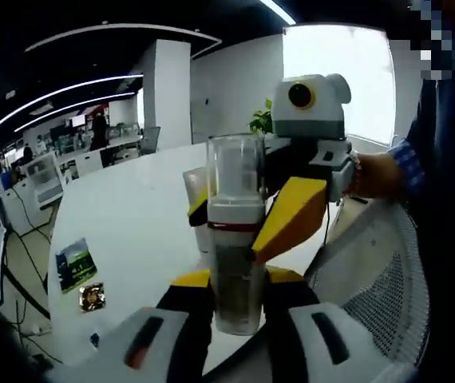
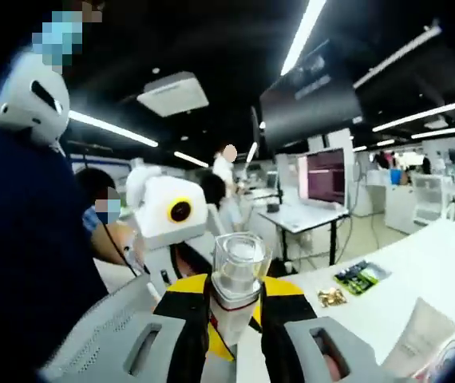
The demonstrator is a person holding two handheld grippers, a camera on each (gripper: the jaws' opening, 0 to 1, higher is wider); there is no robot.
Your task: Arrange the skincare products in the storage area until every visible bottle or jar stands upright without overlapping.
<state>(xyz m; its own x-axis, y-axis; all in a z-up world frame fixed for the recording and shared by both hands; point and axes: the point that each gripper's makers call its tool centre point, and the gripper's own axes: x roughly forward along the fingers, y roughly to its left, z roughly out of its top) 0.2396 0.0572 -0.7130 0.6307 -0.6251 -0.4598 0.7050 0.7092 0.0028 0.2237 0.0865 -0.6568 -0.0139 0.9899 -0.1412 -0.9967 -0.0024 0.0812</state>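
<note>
A clear pump bottle [image 1: 235, 239] with a transparent cap and a white collar stands upright between both grippers, above the near edge of the white table [image 1: 132, 215]. My left gripper [image 1: 235, 289] is shut on its lower body. My right gripper [image 1: 243, 214] reaches in from the right, its yellow jaws shut on the collar below the cap. In the right gripper view the same bottle [image 2: 235, 279] rises between my right gripper [image 2: 234, 309] jaws. A white tube [image 1: 195, 198] stands just behind the bottle, and the tube [image 2: 421, 335] appears low on the right.
A white mesh surface [image 1: 375, 271] curves along the right side, close to the bottle. A green card [image 1: 74, 263] and a gold packet [image 1: 92, 297] lie on the table to the left. A person's hand [image 1: 375, 174] holds the right gripper. Desks, monitors and people fill the background.
</note>
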